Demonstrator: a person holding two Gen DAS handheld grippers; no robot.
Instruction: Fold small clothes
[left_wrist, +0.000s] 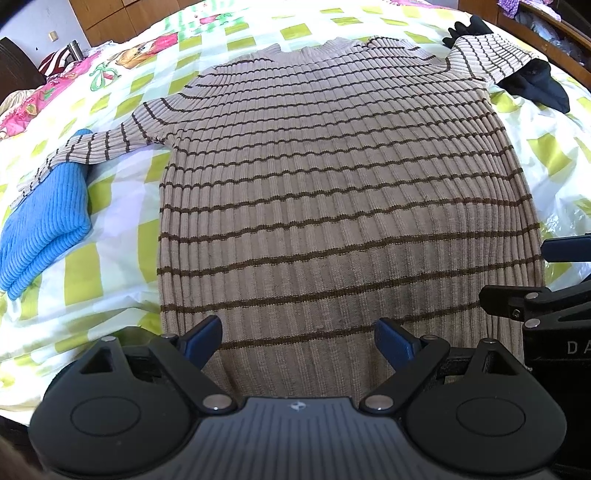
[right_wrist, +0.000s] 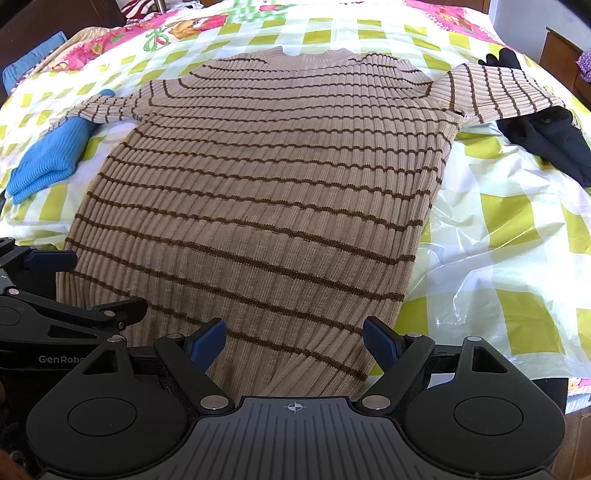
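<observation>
A beige ribbed sweater with thin brown stripes (left_wrist: 332, 177) lies flat on the bed, collar away from me, sleeves spread to both sides; it also shows in the right wrist view (right_wrist: 266, 192). My left gripper (left_wrist: 299, 341) is open over the hem at its left part, holding nothing. My right gripper (right_wrist: 295, 341) is open over the hem at its right part, holding nothing. Each gripper shows at the edge of the other's view: the right gripper's fingers (left_wrist: 565, 249) and the left gripper's fingers (right_wrist: 51, 258).
A folded blue knit (left_wrist: 44, 221) lies under the left sleeve (right_wrist: 51, 158). A black garment (left_wrist: 535, 86) lies under the right sleeve (right_wrist: 546, 140). The bed has a green-and-white checked plastic cover (right_wrist: 498, 240). Wooden furniture stands beyond the bed.
</observation>
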